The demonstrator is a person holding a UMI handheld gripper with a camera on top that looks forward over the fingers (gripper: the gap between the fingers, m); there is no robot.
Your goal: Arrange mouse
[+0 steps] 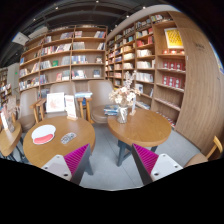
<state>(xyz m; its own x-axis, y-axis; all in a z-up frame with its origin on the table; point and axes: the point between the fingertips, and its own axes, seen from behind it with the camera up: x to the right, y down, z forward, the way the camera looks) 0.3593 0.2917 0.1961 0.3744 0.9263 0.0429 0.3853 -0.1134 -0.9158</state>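
My gripper (111,160) hangs open above the floor, magenta pads (75,158) wide apart and nothing between them. Beyond the left finger stands a round wooden table (55,148). On it lie a red-and-white oval pad (43,133) and, to its right, a small grey object (68,138) that may be the mouse; it is too small to tell for sure. Both lie well ahead of the fingers, untouched.
A second round table (145,128) stands ahead to the right, bearing a vase of flowers (124,98). Wooden chairs (84,106) sit behind the tables. Tall bookshelves (70,58) line the walls. Grey floor (110,148) shows between the two tables.
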